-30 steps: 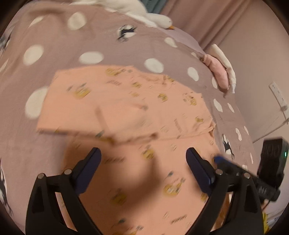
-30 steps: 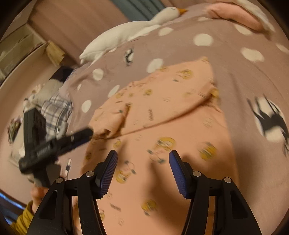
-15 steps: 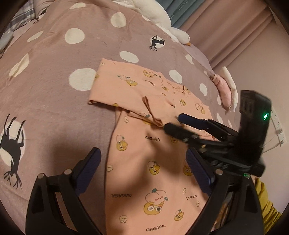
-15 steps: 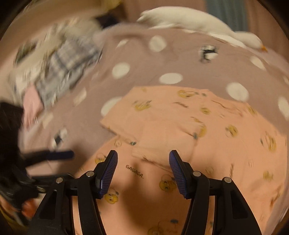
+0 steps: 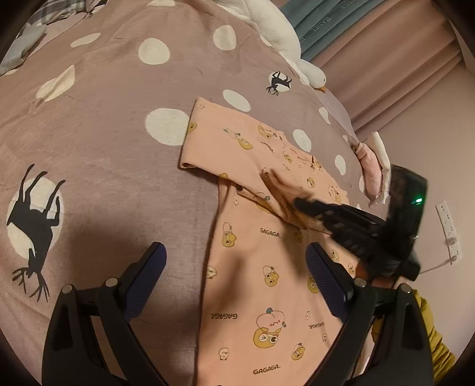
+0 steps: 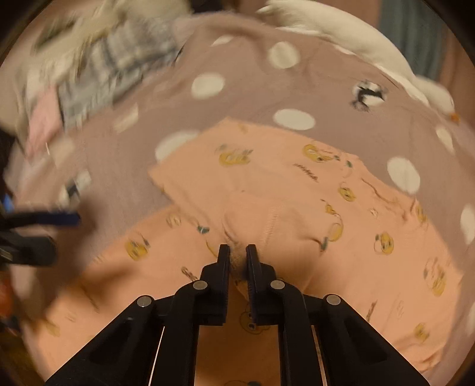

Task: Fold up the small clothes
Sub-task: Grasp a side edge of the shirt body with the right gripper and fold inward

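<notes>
Nearest the left wrist camera, the left gripper is held above the bed with its two blue-padded fingers spread wide and nothing between them; one finger hangs over the bedspread and the other over the lower part of the garment. The garment, a peach-coloured piece of small clothing printed with yellow cartoon figures and the word "GAGAGA", lies flat on the bedspread, its upper part folded across so that a sleeve-like flap extends sideways. Just beyond, the right gripper reaches in from the right and meets the folded edge near the middle of the garment. In the right wrist view, the right gripper has its fingers drawn close together with a small bunch of the peach fabric pinched between them, the garment spreading out beyond and to the right. The bedspread is mauve with cream dots and black deer silhouettes. Farther off lie a white goose-shaped plush toy along the far edge, a pink and white bundle of cloth to the right, and curtains behind.
</notes>
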A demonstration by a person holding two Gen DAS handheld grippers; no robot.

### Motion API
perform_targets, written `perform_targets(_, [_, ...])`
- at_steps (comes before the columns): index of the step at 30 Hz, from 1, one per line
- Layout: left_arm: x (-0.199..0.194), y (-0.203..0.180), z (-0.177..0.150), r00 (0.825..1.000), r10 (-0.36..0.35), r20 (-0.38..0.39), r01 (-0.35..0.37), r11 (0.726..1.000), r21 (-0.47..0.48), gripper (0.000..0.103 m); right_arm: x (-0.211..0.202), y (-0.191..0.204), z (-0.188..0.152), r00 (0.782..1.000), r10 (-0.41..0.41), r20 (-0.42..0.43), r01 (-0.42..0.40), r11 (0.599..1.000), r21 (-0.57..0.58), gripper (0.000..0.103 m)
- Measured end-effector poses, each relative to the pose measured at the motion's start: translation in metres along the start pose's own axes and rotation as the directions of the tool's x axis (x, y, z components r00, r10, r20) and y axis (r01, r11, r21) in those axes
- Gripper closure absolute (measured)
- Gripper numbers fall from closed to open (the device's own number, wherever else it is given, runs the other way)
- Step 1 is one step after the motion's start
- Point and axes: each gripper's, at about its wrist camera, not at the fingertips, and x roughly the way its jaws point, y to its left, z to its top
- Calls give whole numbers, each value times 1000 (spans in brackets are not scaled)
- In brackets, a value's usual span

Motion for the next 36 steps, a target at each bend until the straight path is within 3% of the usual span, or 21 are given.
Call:
perform_targets(3, [-1, 0, -1, 1000, -5, 0, 5, 1000, -2, 8, -23, -35, -12, 996, 23, 92, -40, 980, 194, 92])
perform_targets(7, [0, -1, -1, 1000, -2, -8, 2, 1000, 1, 8, -51, -92, -50, 974, 59, 219, -160, 864, 477, 92])
perform_targets(9, [2, -1, 0, 1000, 1, -8, -1, 1000, -2, 8, -55, -114, -72, 967, 78, 244, -207, 798, 566, 92])
perform_targets(12, [3, -4, 1, 1000, 1, -8, -1, 1000, -4, 8, -49, -127, -85, 969, 91, 230, -217, 762, 610, 92])
perform_targets(13, [3, -6, 1, 1000, 3, -8, -3, 1000, -2, 8, -47, -129, -87, 965, 114, 237, -241, 746, 621, 88])
perform_targets(16, [5, -9, 0, 1000, 9, -13, -9, 1000, 6, 8, -43, -132, -89, 954, 146, 263, -286, 711, 642, 64])
perform_targets(19, [6, -11, -1, 1000, 20, -20, -20, 1000, 10, 8, -34, -129, -83, 957, 153, 245, -279, 709, 647, 64])
perform_targets(21, [5, -11, 0, 999, 25, -22, -25, 1000, 11, 8, -28, -126, -77, 978, 110, 180, -201, 737, 645, 64])
perform_targets(22, [6, -12, 0, 999, 28, -21, -28, 1000, 11, 8, -25, -124, -74, 986, 83, 144, -156, 757, 635, 70])
perform_targets(23, [5, -12, 0, 999, 31, -21, -31, 999, 11, 8, -24, -122, -73, 990, 63, 125, -128, 772, 623, 90])
perform_targets(24, [5, -12, 0, 999, 32, -21, -32, 999, 12, 8, -26, -121, -70, 994, 36, 107, -94, 787, 609, 97])
perform_targets(25, [5, -12, -1, 999, 35, -20, -35, 999, 14, 8, -31, -121, -68, 994, 15, 111, -79, 797, 599, 96])
perform_targets(32, [10, -14, -2, 999, 43, -26, -43, 999, 11, 8, -123, -144, -51, 953, -65, 297, -117, 824, 554, 97])
perform_targets(36, [16, -18, -4, 999, 35, -36, -34, 999, 14, 8, -149, -167, -61, 949, -150, 278, -36, 822, 569, 97])
